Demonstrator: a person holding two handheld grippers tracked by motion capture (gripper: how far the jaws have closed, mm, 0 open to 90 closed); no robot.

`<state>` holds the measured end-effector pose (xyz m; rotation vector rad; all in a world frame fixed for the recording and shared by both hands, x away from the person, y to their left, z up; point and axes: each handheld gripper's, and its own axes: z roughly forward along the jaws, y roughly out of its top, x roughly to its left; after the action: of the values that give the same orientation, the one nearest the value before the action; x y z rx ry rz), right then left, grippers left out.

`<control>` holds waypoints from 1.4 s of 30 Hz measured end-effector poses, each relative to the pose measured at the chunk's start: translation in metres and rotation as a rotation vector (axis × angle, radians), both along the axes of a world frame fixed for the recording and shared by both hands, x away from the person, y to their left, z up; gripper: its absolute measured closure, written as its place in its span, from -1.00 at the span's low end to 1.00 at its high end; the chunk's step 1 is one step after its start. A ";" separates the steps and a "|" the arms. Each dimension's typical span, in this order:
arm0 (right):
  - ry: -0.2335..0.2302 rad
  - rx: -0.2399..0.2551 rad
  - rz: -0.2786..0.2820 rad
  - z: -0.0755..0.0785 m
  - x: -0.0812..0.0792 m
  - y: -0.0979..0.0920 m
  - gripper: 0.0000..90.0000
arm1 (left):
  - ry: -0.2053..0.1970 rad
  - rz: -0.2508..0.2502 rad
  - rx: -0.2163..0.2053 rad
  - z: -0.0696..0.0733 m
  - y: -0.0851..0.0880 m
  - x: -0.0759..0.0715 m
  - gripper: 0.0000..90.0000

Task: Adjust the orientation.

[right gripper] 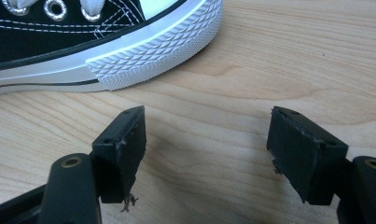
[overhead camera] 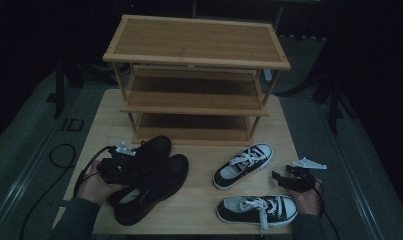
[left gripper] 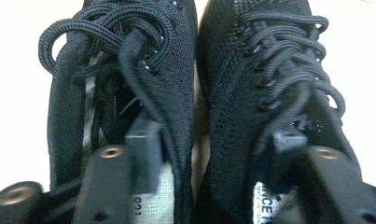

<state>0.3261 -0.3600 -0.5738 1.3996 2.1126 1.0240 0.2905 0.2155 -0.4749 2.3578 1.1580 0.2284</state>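
A wooden table (overhead camera: 199,200) carries a 3-shelf bamboo rack (overhead camera: 196,55) at its far side, well beyond both tools. Ahead of the left gripper (overhead camera: 120,167) lie 2 black knit shoes (overhead camera: 156,172) side by side and touching, long axes running from the near-left to the far-right of the table, toes pointing away from the tool toward the rack. In the left gripper view 1 jaw sits inside each shoe's opening, so the 2 touching inner walls lie between the pads; whether the pads press on them I cannot tell. The right gripper (overhead camera: 284,178) hovers spread and empty, between 2 black-and-white sneakers (overhead camera: 243,166), the white toe cap (right gripper: 153,46) of 1 just beyond its jaws.
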 end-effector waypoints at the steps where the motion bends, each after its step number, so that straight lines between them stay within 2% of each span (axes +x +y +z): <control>1: 0.000 0.000 0.000 0.000 0.000 0.000 -0.37 | 0.007 0.000 -0.008 0.000 0.001 0.001 0.25; 2: 0.000 -0.001 0.000 0.000 0.000 0.000 -0.38 | 0.010 0.005 -0.019 0.000 0.003 0.002 0.42; 4: 0.000 0.000 0.000 0.000 0.000 0.000 -0.38 | 0.011 0.012 -0.025 0.000 0.005 0.002 0.56; 6: 0.000 0.000 0.000 0.000 0.000 0.000 -0.38 | 0.014 0.020 -0.035 -0.001 0.007 0.003 0.61; 10: 0.000 -0.001 0.000 0.000 0.000 0.000 -0.38 | 0.014 0.007 -0.032 -0.006 0.005 0.003 0.49; 15: 0.000 -0.001 0.000 0.000 0.000 0.000 -0.38 | 0.010 -0.001 -0.009 -0.008 0.003 0.005 0.51; 18: 0.000 0.000 0.000 0.000 0.000 0.000 -0.38 | 0.000 -0.007 0.008 -0.007 0.001 0.004 0.84; 19: 0.000 0.000 0.000 0.000 0.000 0.000 -0.38 | 0.000 -0.007 0.008 -0.007 0.001 0.004 0.86; 26: 0.000 0.001 0.000 0.000 0.000 0.000 -0.38 | -0.025 -0.024 0.034 -0.007 -0.003 0.001 0.89; 42: 0.001 0.003 0.000 0.000 0.000 0.000 -0.38 | -0.045 -0.024 0.039 -0.004 -0.006 -0.001 0.90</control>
<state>0.3262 -0.3602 -0.5738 1.4012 2.1124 1.0273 0.2892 0.2090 -0.4794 2.3864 1.1131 0.2962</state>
